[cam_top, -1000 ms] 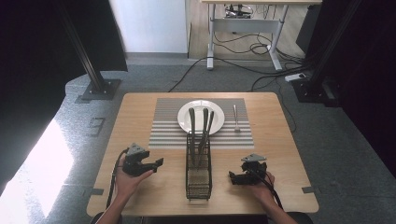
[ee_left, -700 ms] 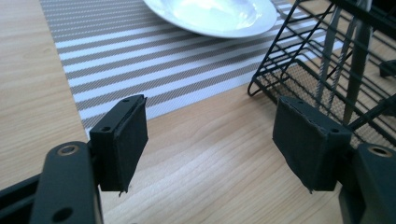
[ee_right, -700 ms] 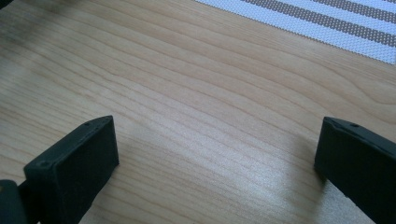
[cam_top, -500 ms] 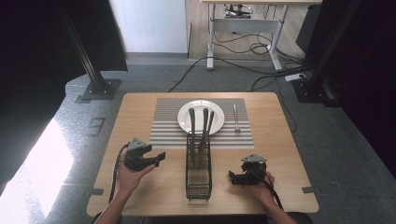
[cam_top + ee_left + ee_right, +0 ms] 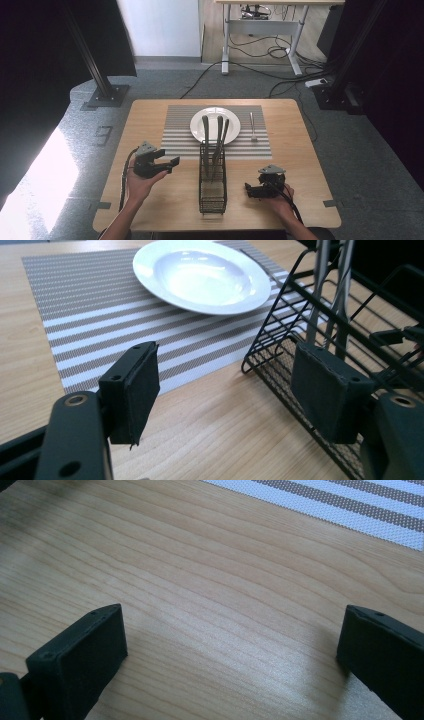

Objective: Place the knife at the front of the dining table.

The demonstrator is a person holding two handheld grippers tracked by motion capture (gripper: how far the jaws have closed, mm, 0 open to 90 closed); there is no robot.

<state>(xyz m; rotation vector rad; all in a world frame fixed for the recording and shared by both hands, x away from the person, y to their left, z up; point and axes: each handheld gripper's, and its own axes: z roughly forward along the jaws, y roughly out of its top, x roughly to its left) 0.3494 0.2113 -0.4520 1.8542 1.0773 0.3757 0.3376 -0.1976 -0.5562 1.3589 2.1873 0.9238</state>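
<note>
Right gripper [image 5: 261, 190]: nearest the person, low over bare tabletop [image 5: 165, 200] to the right of the wire rack; in the right gripper view its fingers [image 5: 80, 660] stand wide apart with nothing between them.
Left gripper [image 5: 156, 162]: raised in the hand, left of the rack and pointed toward it; in the left gripper view its fingers [image 5: 134, 385] are spread and empty, the right one close to the rack's wire side.
Wire rack [image 5: 212, 177]: black, upright, mid-tabletop between the two grippers; three long grey-handled utensils [image 5: 216, 137] stand in it, leaning over the plate's near edge.
Step in hand, as I judge it: the left gripper looks set to reach for a handle in the rack.
Doing it well: come in above the wire rim, close on one handle alone, and lift straight up so the neighbours and the rack stay put.
Placemat [image 5: 175, 135]: striped, beyond the rack.
Plate [image 5: 215, 116]: white, empty, centred on the placemat.
Fork [image 5: 252, 125]: lying on the placemat, right of the plate, apart from it.
</note>
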